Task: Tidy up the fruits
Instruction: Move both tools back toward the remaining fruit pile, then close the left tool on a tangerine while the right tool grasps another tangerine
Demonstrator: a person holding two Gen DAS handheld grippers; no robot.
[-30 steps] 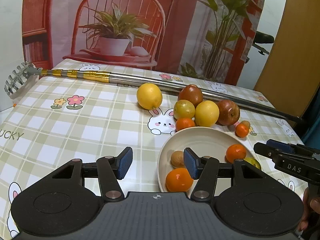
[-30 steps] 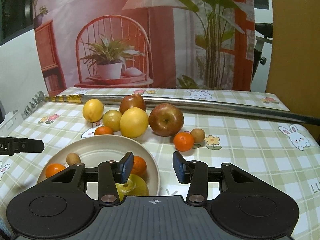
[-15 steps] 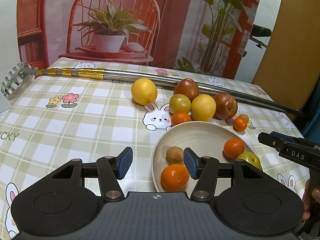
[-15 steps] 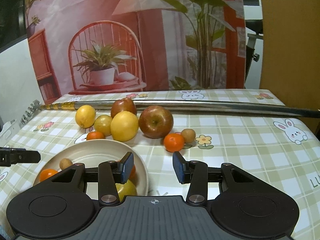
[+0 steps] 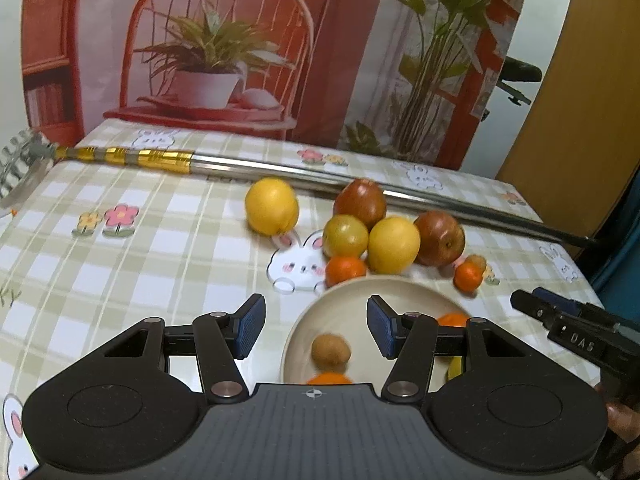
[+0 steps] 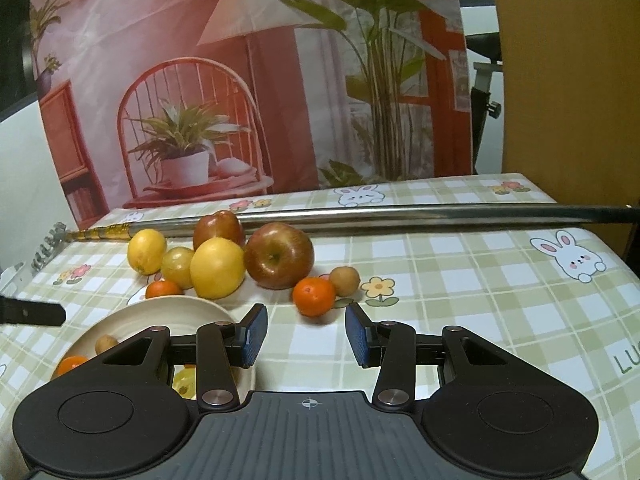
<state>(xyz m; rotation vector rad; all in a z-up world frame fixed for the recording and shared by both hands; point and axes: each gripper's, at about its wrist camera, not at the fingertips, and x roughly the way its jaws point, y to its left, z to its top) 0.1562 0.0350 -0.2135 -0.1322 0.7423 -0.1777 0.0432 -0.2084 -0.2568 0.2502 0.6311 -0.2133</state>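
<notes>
A cream plate [image 5: 340,308] [image 6: 176,312] holds a small brown fruit [image 5: 331,350], an orange [image 5: 328,378] and a yellow-green fruit [image 6: 184,378]. Behind it on the checked cloth lie a lemon [image 5: 272,206], two red apples [image 6: 279,256] [image 6: 218,228], a yellow fruit [image 6: 217,268], a greenish one [image 6: 178,266] and a tangerine [image 6: 163,290]. My left gripper [image 5: 316,328] hangs open and empty over the plate's near-left part. My right gripper [image 6: 306,334] is open and empty, just short of a loose tangerine [image 6: 314,296] beside a small brown fruit [image 6: 345,280].
A long steel pole [image 6: 400,214] with gold bands and a rake head [image 5: 16,168] lies across the back of the table. A printed backdrop stands behind. The table's right edge and a wooden panel [image 6: 568,80] lie to the right.
My left gripper moved forward, so the plate sits lower in its view. My right gripper shifted right, off the plate and toward the loose tangerine. Both jaws kept their width.
</notes>
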